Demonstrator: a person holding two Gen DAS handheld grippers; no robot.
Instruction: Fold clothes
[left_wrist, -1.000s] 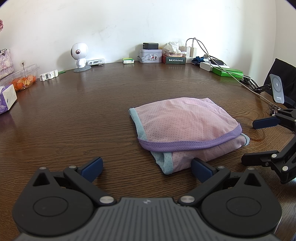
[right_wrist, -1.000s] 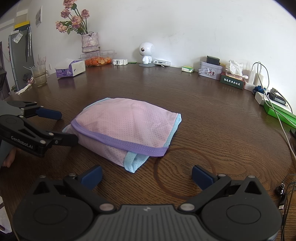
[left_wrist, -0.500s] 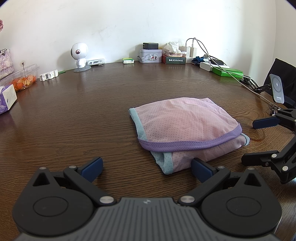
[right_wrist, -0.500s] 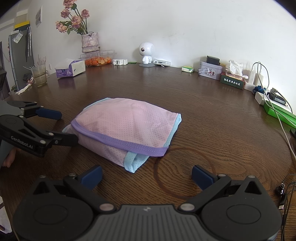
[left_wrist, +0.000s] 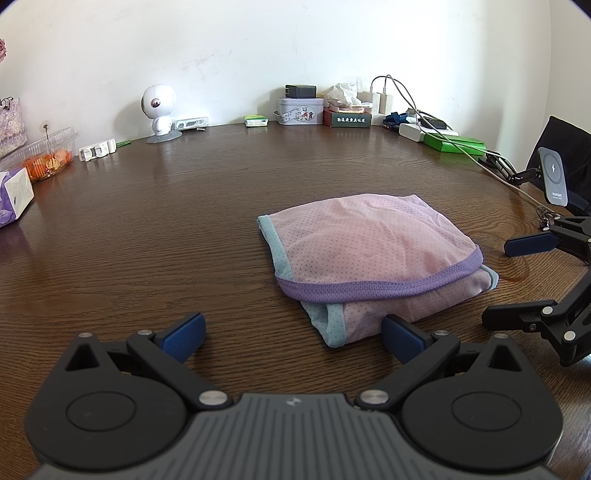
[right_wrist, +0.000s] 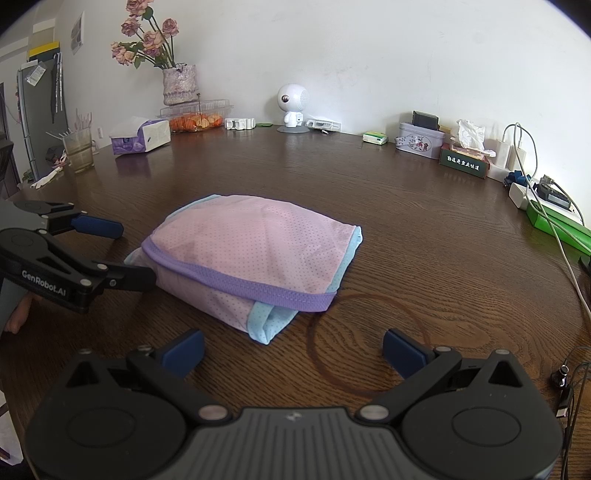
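Garment (left_wrist: 373, 258) folded into a compact pink bundle, centre of frame on worktop (left_wrist: 184, 229), purple hem on top, blue trim at edges. Left gripper (left_wrist: 291, 332) low in frame, fingers wide, empty; right finger just beside bundle's near edge. Right gripper (right_wrist: 291, 345) likewise wide, empty, near blue corner. Fold looks done or nearly so. Risk: top layer sits puffed and loose; a sideways nudge from either finger could drag the hem and undo the fold.
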